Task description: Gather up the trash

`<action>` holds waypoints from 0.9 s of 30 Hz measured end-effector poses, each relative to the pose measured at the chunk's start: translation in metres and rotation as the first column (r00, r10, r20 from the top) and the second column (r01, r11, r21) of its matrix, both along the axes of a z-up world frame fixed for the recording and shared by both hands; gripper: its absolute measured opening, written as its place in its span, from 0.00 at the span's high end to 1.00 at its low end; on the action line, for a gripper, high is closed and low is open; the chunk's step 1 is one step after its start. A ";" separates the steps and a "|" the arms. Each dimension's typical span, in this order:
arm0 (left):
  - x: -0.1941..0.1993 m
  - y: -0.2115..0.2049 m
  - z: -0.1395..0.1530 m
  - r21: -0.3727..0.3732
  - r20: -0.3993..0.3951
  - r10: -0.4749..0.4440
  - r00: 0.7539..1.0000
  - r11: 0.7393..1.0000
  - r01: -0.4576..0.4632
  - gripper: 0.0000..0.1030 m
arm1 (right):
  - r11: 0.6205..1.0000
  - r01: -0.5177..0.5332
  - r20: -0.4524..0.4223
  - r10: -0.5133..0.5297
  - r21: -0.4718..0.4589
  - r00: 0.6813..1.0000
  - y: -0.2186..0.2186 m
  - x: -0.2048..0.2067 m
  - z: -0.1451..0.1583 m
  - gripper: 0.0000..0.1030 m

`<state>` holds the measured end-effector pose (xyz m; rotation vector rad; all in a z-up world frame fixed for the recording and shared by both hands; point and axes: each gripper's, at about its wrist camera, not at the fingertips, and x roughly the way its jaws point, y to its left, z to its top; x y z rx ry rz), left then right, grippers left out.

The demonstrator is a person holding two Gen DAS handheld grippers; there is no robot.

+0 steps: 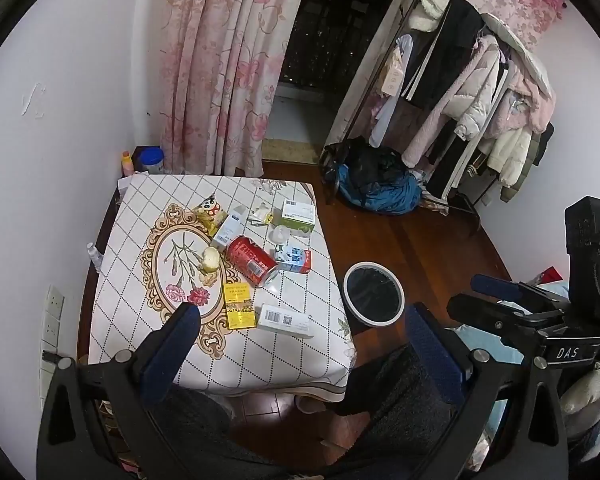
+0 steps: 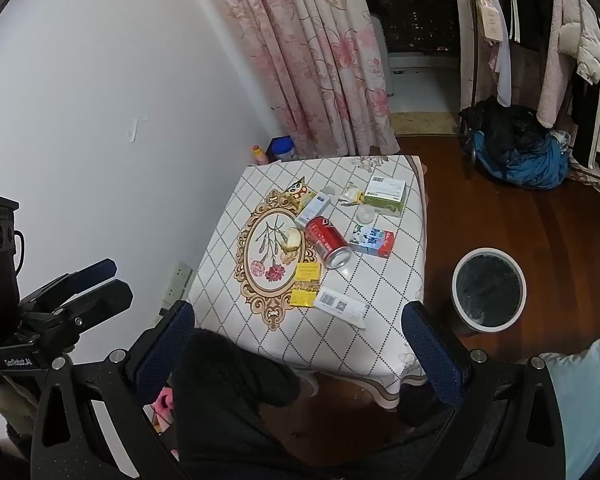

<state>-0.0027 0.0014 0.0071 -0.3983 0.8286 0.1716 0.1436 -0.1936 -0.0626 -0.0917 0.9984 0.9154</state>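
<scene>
A table with a checked cloth [image 1: 260, 360] [image 2: 340, 344] carries the trash. A red can [image 1: 252, 260] [image 2: 327, 240] lies on its side in the middle. Near it are a yellow box [image 1: 239, 304], a white barcoded box [image 1: 286, 320] [image 2: 340, 305], a blue-and-white carton [image 1: 294, 260], a green-and-white box [image 1: 296, 216], a snack packet [image 1: 210, 212] and a bread piece [image 1: 211, 259]. A white-rimmed bin [image 1: 380, 322] [image 2: 488, 325] with a dark liner stands on the floor right of the table. My left gripper [image 1: 303, 312] [image 2: 112, 280] and right gripper [image 2: 298, 314] [image 1: 480, 296] hover short of the table's near edge, both open and holding nothing.
A white wall [image 2: 100, 120] with sockets runs along the table's left side. A jar [image 1: 152, 160] and a bottle sit behind the table by the floral curtain [image 1: 228, 80]. A clothes rack [image 1: 480, 92] and a blue-and-black clothes pile [image 1: 380, 188] stand far right. The person's dark-trousered legs [image 2: 228, 400] are below the grippers.
</scene>
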 end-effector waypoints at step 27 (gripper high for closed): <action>0.000 -0.001 0.005 0.009 0.013 -0.003 1.000 1.000 0.003 0.00 | 1.000 0.002 -0.001 -0.002 0.001 1.000 0.001 -0.002 -0.001 0.00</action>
